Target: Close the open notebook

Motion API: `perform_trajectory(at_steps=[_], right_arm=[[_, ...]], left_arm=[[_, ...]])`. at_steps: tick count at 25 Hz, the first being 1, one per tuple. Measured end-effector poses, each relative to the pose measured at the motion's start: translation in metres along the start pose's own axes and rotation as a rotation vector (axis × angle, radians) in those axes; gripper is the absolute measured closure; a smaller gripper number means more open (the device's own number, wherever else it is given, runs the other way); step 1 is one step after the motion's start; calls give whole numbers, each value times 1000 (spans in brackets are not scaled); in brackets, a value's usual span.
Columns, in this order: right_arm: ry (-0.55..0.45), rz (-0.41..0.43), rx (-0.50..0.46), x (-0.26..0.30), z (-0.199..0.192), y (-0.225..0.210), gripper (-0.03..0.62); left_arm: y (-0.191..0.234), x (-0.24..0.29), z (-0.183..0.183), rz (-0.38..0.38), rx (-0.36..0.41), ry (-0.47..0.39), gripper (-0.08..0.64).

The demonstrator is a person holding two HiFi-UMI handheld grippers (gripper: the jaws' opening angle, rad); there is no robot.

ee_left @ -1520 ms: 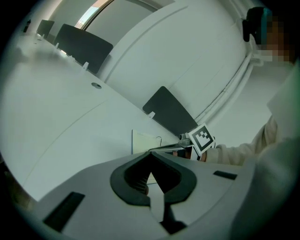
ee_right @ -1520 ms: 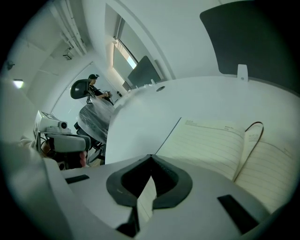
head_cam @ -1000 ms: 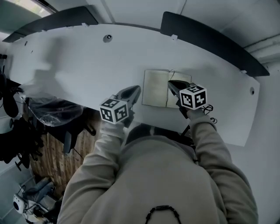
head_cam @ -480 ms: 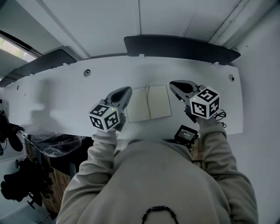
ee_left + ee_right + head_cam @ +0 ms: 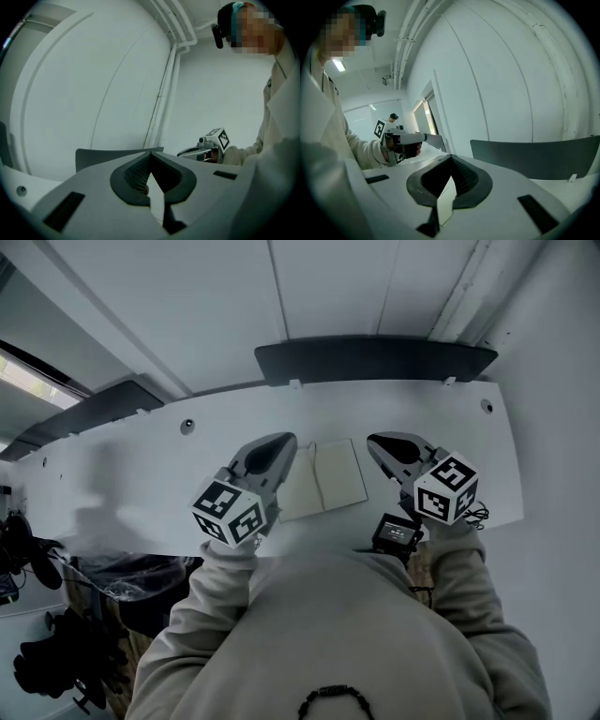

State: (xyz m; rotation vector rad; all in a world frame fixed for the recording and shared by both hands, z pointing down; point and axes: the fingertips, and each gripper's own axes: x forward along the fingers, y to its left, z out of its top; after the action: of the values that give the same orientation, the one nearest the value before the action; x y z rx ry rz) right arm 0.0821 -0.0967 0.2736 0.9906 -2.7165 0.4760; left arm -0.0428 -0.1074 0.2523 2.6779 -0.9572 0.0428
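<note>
Notebook (image 5: 323,479) is laid open on the white worktop (image 5: 141,465), between left gripper (image 5: 279,444) and right gripper (image 5: 377,443). Both sets of fingers are pressed together, empty. Dark panel (image 5: 375,360) is mounted along the white wall (image 5: 234,296).

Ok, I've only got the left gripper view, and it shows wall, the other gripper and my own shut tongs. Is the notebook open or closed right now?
Observer: Open. In the head view the notebook lies flat on the white table, both pages facing up.
Operator: Where is it relative to my left gripper?
Observer: Immediately to its right. The left gripper overlaps the left page's outer edge in the head view; I cannot tell whether it touches.
Operator: And the right one?
Observer: The right gripper sits just off the right page's outer edge, so the notebook lies between the two grippers.
</note>
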Motion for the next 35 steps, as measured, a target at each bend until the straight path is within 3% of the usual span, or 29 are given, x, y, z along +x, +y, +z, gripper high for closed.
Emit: perform_trajectory(at_steps=[9, 15, 35], right_arm=[[-23, -26, -10, -12, 2, 16, 571], [-34, -36, -10, -14, 0, 22, 571], [3, -4, 19, -9, -17, 25, 572]], left_arm=[[-9, -11, 8, -21, -3, -35, 561], [-17, -9, -2, -30, 35, -8, 561], [-27, -4, -29, -56, -1, 34, 561]])
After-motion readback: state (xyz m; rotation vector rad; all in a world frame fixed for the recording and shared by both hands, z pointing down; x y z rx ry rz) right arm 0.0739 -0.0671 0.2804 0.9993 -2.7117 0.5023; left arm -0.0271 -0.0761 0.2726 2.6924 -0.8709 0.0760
